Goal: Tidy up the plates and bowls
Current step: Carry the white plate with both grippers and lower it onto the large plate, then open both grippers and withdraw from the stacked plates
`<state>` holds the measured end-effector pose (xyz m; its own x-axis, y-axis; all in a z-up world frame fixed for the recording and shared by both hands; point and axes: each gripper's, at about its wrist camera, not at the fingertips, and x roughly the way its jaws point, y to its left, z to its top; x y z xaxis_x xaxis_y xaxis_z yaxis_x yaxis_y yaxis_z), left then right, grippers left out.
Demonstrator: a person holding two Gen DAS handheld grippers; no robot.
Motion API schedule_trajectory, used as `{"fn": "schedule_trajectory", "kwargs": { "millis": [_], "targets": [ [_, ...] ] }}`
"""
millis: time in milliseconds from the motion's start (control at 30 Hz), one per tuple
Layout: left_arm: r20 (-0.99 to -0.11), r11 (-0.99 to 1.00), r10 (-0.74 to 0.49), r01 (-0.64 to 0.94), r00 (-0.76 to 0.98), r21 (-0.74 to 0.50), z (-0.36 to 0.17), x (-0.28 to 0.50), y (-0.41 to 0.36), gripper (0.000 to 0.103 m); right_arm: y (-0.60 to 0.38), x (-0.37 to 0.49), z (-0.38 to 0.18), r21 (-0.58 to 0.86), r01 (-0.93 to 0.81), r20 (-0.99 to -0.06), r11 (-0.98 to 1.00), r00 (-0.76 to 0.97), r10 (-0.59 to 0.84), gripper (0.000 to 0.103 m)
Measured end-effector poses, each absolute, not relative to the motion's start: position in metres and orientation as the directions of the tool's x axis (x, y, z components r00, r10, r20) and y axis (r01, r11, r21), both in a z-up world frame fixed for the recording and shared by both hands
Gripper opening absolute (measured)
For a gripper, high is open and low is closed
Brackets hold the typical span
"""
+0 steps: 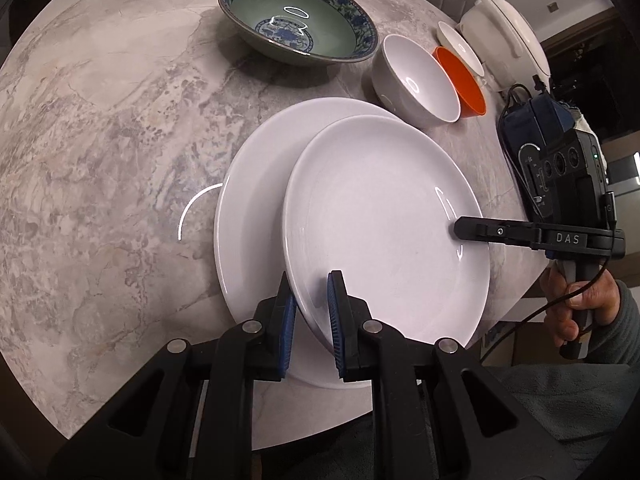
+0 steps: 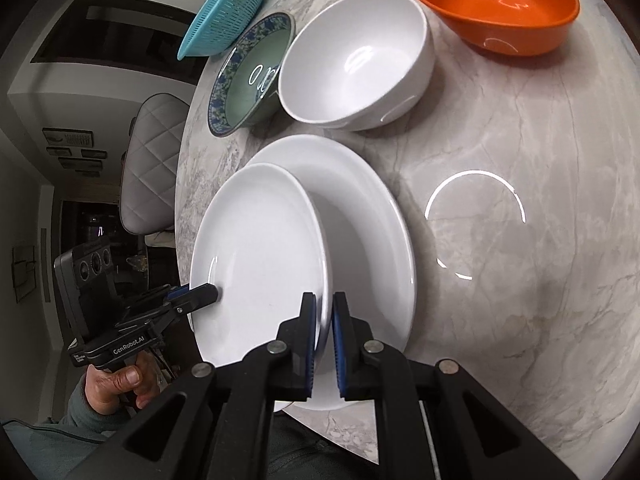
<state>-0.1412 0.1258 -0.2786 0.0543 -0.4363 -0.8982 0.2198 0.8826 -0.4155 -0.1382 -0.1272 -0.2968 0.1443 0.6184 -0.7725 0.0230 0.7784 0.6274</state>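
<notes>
A smaller white plate (image 1: 380, 232) is held tilted over a larger white plate (image 1: 256, 216) on the marble table. My left gripper (image 1: 312, 308) is shut on the small plate's near-left rim. My right gripper (image 2: 325, 332) is shut on its opposite rim; it also shows in the left wrist view (image 1: 460, 232). In the right wrist view the small plate (image 2: 260, 256) overlaps the larger plate (image 2: 368, 216), and the left gripper (image 2: 208, 294) grips its edge. A white bowl (image 2: 356, 60), an orange bowl (image 2: 496, 8) and a blue-patterned green bowl (image 2: 252, 76) stand behind.
A teal colander (image 2: 224, 20) lies beyond the patterned bowl. A white lidded pot (image 1: 508, 36) and a small white dish (image 1: 460, 48) stand at the far right in the left wrist view. A padded chair (image 2: 152, 160) is beside the table (image 2: 520, 240).
</notes>
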Motion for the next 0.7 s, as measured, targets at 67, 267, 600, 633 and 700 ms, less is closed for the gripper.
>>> {"fn": "schedule_trajectory", "kwargs": {
  "millis": [67,267,600,633,700],
  "targets": [
    [-0.904,0.887,-0.424,0.229,0.058,-0.402,-0.283,-0.142,0.123,0.014,-0.126,-0.139,-0.299,0.617,0.021,-0.780,0.787,0.146,0.608,0.010],
    [-0.908,0.891,-0.415,0.221,0.049,-0.396,-0.295,-0.137,0.116,0.014,-0.127,-0.139,-0.303,0.604,0.022,-0.790,0.797,0.147,0.595,0.010],
    [-0.914,0.901,-0.403,0.196,0.046,-0.388,-0.308,-0.138,0.108,0.014,-0.120,-0.139,-0.307,0.570,-0.002,-0.813,0.822,0.146,0.564,0.011],
    [-0.914,0.901,-0.404,0.193,0.048,-0.388,-0.309,-0.139,0.107,0.014,-0.118,-0.139,-0.307,0.563,-0.007,-0.817,0.827,0.148,0.557,0.011],
    [-0.913,0.902,-0.404,0.188,0.054,-0.388,-0.310,-0.138,0.106,0.014,-0.116,-0.138,-0.307,0.550,-0.014,-0.825,0.835,0.149,0.546,0.011]
  ]
}}
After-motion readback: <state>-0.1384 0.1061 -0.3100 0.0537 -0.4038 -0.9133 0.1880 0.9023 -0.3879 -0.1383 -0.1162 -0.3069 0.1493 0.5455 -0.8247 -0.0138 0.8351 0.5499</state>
